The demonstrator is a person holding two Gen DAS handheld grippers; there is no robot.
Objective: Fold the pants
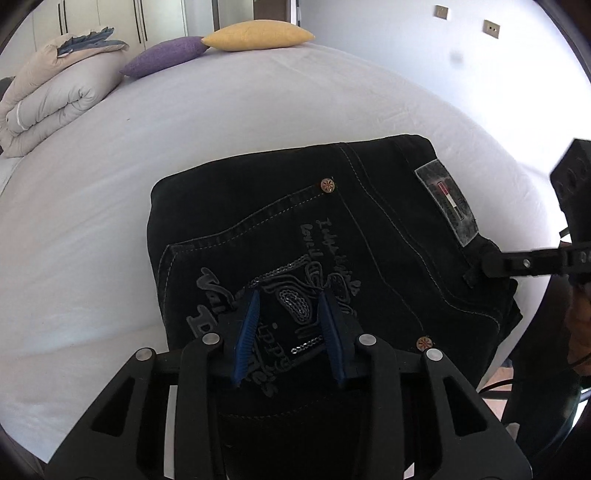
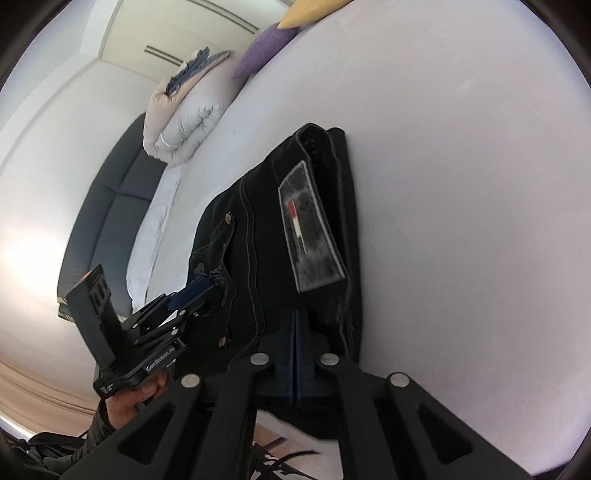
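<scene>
Black jeans lie folded into a compact square on the white bed, back pocket embroidery and grey waistband patch facing up. My left gripper hovers over the embroidered pocket, open, with its blue pads apart and no fabric pinched. It also appears in the right wrist view as the left gripper over the jeans. My right gripper is shut, pads together, at the waistband edge beside the patch. The left wrist view has the right gripper touching that edge; whether it pinches cloth is unclear.
A yellow pillow and a purple pillow lie at the bed's far end, with a rolled duvet at the far left. A dark sofa stands beyond the bed. A person's hand holds the left gripper.
</scene>
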